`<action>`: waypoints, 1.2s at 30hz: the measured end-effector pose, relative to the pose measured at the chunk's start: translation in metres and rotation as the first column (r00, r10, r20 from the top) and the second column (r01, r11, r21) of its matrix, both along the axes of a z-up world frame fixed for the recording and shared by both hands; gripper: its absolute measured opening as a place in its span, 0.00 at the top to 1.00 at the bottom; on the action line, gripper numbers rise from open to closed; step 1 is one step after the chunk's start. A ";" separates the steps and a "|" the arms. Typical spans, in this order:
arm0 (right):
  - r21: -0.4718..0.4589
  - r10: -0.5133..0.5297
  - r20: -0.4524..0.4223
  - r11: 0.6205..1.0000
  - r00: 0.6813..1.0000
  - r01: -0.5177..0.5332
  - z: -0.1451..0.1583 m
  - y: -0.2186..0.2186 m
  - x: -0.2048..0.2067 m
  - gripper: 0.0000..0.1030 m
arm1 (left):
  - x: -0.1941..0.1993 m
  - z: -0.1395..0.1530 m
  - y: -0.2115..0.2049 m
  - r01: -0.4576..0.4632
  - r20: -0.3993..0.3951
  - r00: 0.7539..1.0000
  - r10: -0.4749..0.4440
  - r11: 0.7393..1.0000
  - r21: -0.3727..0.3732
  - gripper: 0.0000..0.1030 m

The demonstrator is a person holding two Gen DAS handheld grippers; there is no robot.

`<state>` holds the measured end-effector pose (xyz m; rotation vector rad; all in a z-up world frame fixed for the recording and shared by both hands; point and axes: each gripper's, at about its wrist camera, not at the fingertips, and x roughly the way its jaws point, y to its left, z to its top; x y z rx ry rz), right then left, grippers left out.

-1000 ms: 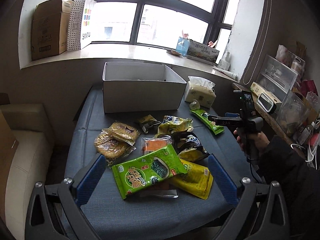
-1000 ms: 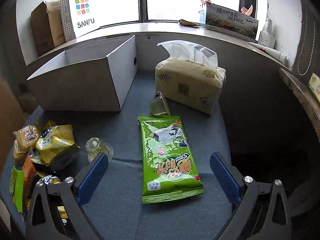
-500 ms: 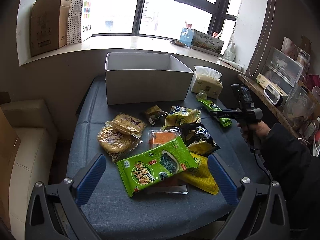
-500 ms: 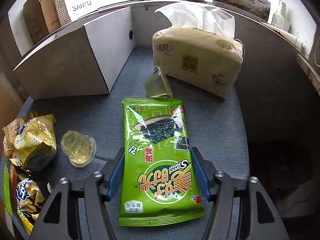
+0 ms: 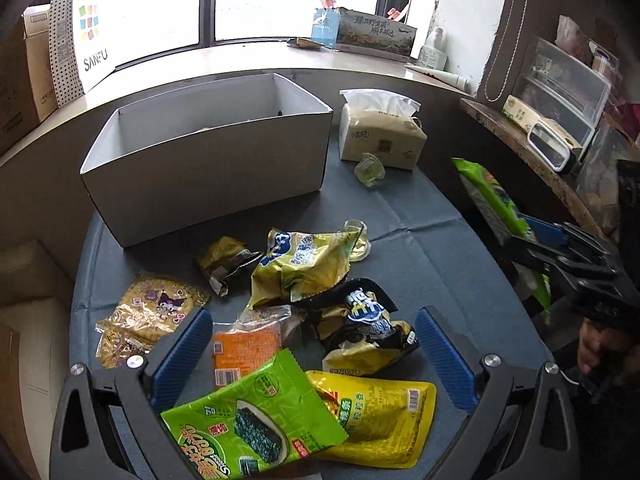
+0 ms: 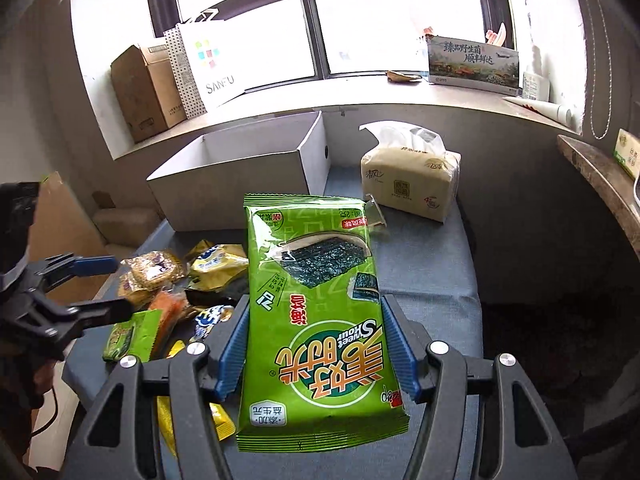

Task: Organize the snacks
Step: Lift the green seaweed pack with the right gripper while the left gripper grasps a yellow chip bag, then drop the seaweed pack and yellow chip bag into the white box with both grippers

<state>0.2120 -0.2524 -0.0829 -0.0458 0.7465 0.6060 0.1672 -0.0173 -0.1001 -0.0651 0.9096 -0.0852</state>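
- We find the desk [image 5: 420, 240], covered in a dark blue-grey cloth, bare along its right half; its right edge drops off into shadow.
- We note a white open-topped box [image 5: 208, 168] standing at the far side of the desk, with a tissue pack [image 5: 380, 136] just beside it on the right and a small clear cup [image 5: 370, 168] in front of that pack.
- We record a window sill behind the desk carrying a cardboard carton [image 6: 144, 88], a SANFU paper bag [image 6: 208, 64] and a printed box [image 6: 472, 64].
- We see a heap of snack bags [image 5: 304, 272] crowding the near left of the desk.
- The right claw [image 6: 316, 356] pinches a green seaweed packet [image 6: 316, 304] by its long sides, lifted clear of the desk, its far end pointing toward the box.
- The left claw [image 5: 316, 356] stands spread above the heap; a second green seaweed packet [image 5: 252, 424] lies between its pads, untouched.
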 end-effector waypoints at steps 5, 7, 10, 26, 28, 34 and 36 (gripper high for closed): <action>0.003 0.000 0.020 1.000 1.000 0.000 0.007 -0.012 -0.040 0.36 | 0.061 -0.038 -0.011 -0.021 -0.114 0.993 0.020 1.000 -0.008 0.00; 0.008 -0.017 0.013 1.000 1.000 0.017 0.006 -0.018 -0.052 0.36 | 0.079 -0.056 -0.010 -0.048 -0.170 0.984 0.050 0.999 0.014 0.00; 0.013 -0.041 -0.008 0.999 0.999 0.041 0.000 -0.027 -0.064 0.36 | 0.089 -0.070 -0.008 -0.058 -0.185 0.981 0.056 0.998 -0.007 0.00; 0.043 0.025 -0.037 0.999 0.999 -0.023 -0.011 -0.012 -0.074 0.36 | 0.061 -0.033 0.003 -0.036 -0.046 0.998 0.033 0.998 -0.051 0.32; 0.042 0.028 -0.037 0.999 0.999 -0.026 -0.011 -0.009 -0.073 0.36 | 0.051 -0.016 0.008 -0.038 0.004 0.999 0.038 0.998 -0.053 0.32; 0.063 0.039 -0.039 0.997 0.998 -0.036 -0.005 0.005 -0.068 0.36 | 0.005 0.039 0.029 -0.072 0.166 0.983 0.080 0.996 -0.056 0.32; 0.078 0.045 -0.034 0.996 0.998 -0.042 -0.002 0.013 -0.063 0.36 | -0.012 0.054 0.040 -0.091 0.205 0.973 0.104 0.993 -0.071 0.32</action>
